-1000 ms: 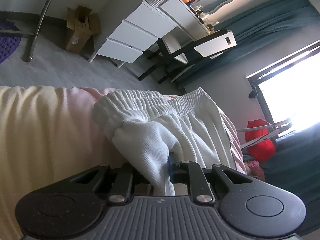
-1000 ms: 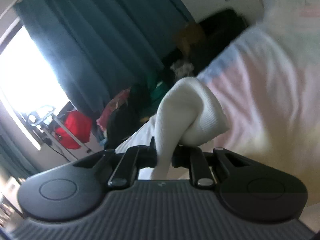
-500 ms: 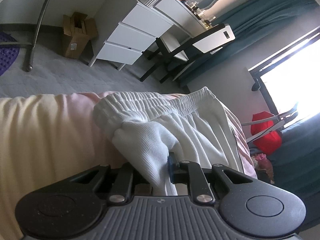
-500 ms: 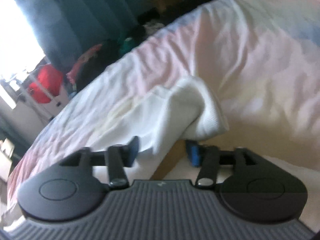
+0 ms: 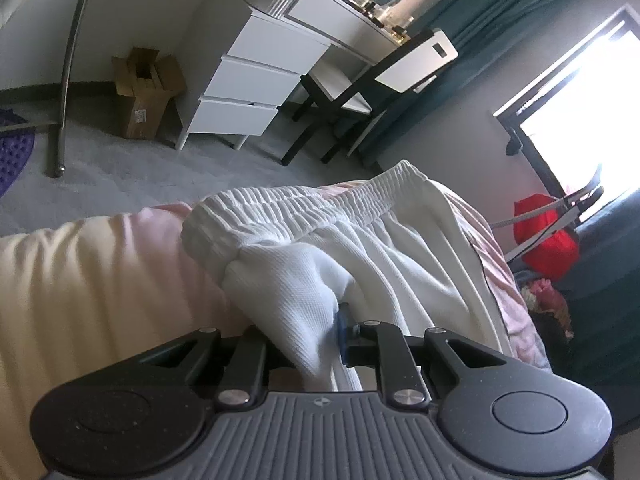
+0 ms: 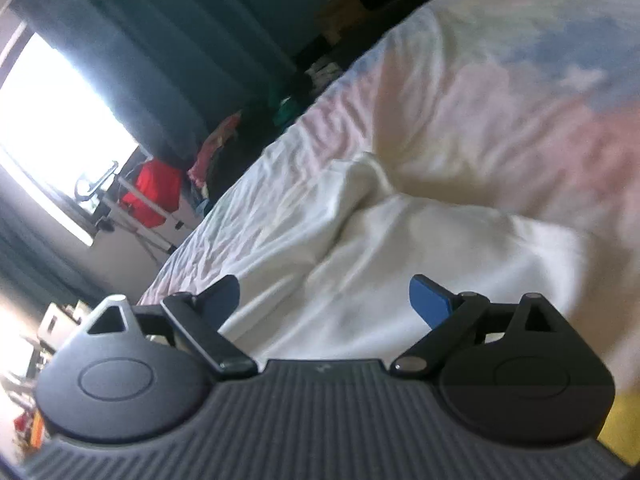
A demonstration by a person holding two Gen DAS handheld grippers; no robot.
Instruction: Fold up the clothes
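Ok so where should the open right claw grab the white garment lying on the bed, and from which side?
Probably the raised ridge of the white garment, where the cloth humps up off the bedspread. The right claw has just been opening and nothing sits between its pads, so come straight ahead and low, one pad either side of the ridge. The flat cloth nearer offers little to pinch.

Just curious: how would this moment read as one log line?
left gripper: shut on white ribbed garment | right gripper: jaws just opened, garment released | pastel bedspread

White ribbed knit cloth shorts [image 5: 360, 248] lie on a soft, wrinkled bedspread [image 6: 480, 100]; matt black plastic left gripper [image 5: 316, 332]
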